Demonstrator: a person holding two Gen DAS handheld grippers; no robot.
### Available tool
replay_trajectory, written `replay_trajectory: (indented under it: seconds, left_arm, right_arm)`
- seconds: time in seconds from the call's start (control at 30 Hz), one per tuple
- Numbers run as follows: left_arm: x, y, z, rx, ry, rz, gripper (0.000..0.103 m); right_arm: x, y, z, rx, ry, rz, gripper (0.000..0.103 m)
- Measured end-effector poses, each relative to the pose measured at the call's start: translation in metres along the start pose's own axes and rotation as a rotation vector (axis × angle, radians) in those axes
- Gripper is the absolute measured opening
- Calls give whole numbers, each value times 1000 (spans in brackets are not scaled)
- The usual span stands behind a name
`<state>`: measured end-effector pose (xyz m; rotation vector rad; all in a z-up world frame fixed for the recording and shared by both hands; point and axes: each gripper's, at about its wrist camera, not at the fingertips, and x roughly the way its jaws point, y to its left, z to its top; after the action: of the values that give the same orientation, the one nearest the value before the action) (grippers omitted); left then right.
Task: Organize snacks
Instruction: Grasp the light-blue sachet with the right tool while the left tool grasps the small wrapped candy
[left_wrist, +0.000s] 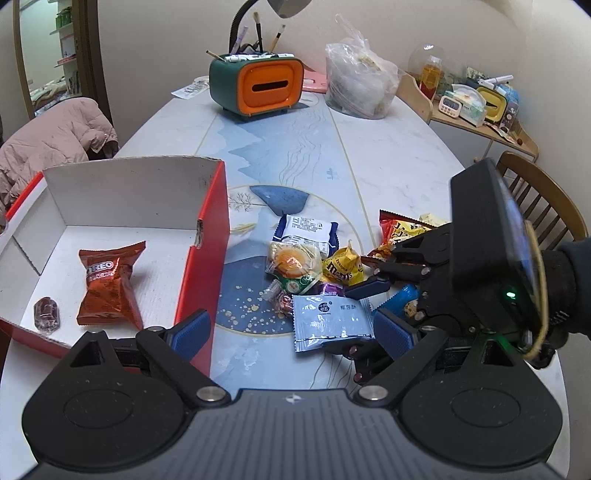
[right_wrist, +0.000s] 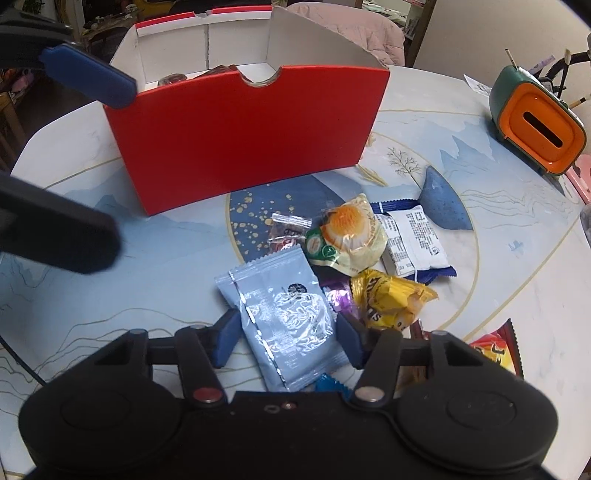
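From the left wrist, the left gripper (left_wrist: 291, 334) hangs with its jaws spread wide and nothing between them, just beside the red box (left_wrist: 207, 236). Inside that box lie an Oreo pack (left_wrist: 109, 286) and a small dark wrapped sweet (left_wrist: 47, 313). To the right of the box the loose snacks sit in a heap on the table (left_wrist: 388, 155): an M&M's bag (left_wrist: 341, 266), a clear-wrapped orange-topped pastry (left_wrist: 293, 264) and a pale blue sachet (left_wrist: 330, 319). The right gripper (left_wrist: 373, 306) reaches into the heap at the sachet's far edge. From the right wrist, the right gripper (right_wrist: 286, 341) straddles the pale blue sachet (right_wrist: 280, 317), one blue pad at each long edge; the pads look close to the foil, but whether they press it cannot be told. The red box (right_wrist: 243, 136) stands upright beyond the heap. The step in hand appears to be picking the sachet. The next move calls for a firm pinch on the slippery foil, then a lift over the box's tall red wall without dragging the neighbouring M&M's bag (right_wrist: 388, 304).
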<state>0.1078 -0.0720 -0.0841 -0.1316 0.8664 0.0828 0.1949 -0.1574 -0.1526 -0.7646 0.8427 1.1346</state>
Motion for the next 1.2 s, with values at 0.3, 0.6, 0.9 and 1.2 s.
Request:
replay_trajectory:
  seconds: [0.3, 0.6, 0.9, 1.2]
  left_arm:
    - [29, -12, 3, 9, 59, -23, 95]
    - [86, -13, 10, -120, 171, 52, 87]
    - [127, 14, 22, -355, 305, 125, 68]
    - [129, 20, 28, -413, 321, 123, 36]
  right_arm:
    - [-17, 3, -21, 126, 1, -41, 51]
    - [-36, 3, -44, 233, -2, -48, 50]
    - [-39, 4, -50, 254, -32, -38, 51]
    - [-38, 4, -52, 289, -39, -43, 51]
